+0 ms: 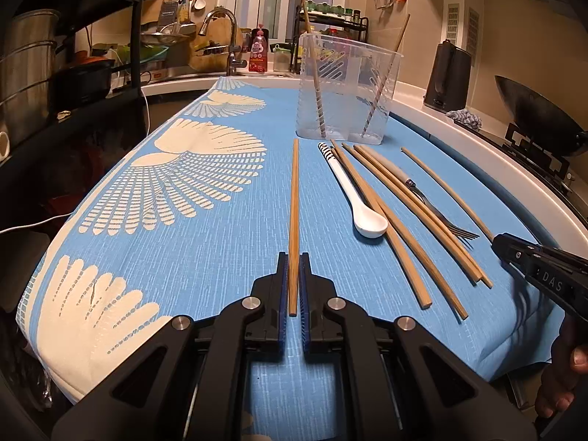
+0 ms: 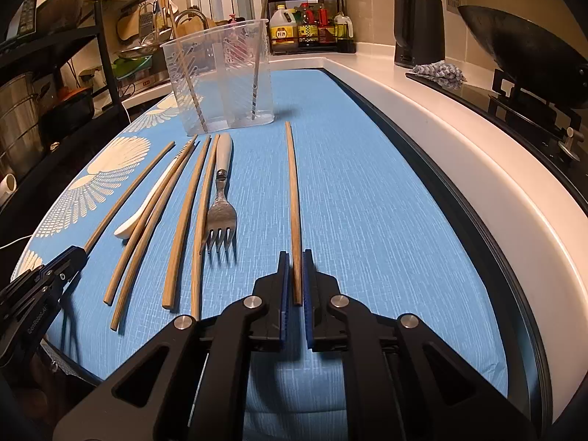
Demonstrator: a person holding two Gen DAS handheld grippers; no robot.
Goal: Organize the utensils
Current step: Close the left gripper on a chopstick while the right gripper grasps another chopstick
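Note:
In the left wrist view my left gripper [image 1: 294, 261] is shut on the near end of a wooden chopstick [image 1: 294, 202] that lies straight ahead on the blue cloth [image 1: 220, 257]. My right gripper [image 2: 296, 257] is shut on the near end of another chopstick [image 2: 293, 191], the rightmost one. Between the two lie several loose chopsticks [image 1: 397, 228], a white spoon [image 1: 362, 213] and a fork [image 2: 220, 213]. Behind them stands a clear plastic holder [image 1: 345, 88] with two chopsticks leaning inside. Each gripper shows at the edge of the other's view: the right gripper [image 1: 514, 251], the left gripper [image 2: 71, 259].
A white counter rim [image 2: 459, 139] runs along the cloth's right side, with a black kettle [image 2: 417, 25], a grey rag [image 2: 437, 71] and a wok [image 2: 522, 55] on the stove beyond. A sink tap [image 1: 228, 33] and a dark rack [image 1: 73, 55] stand at the back left.

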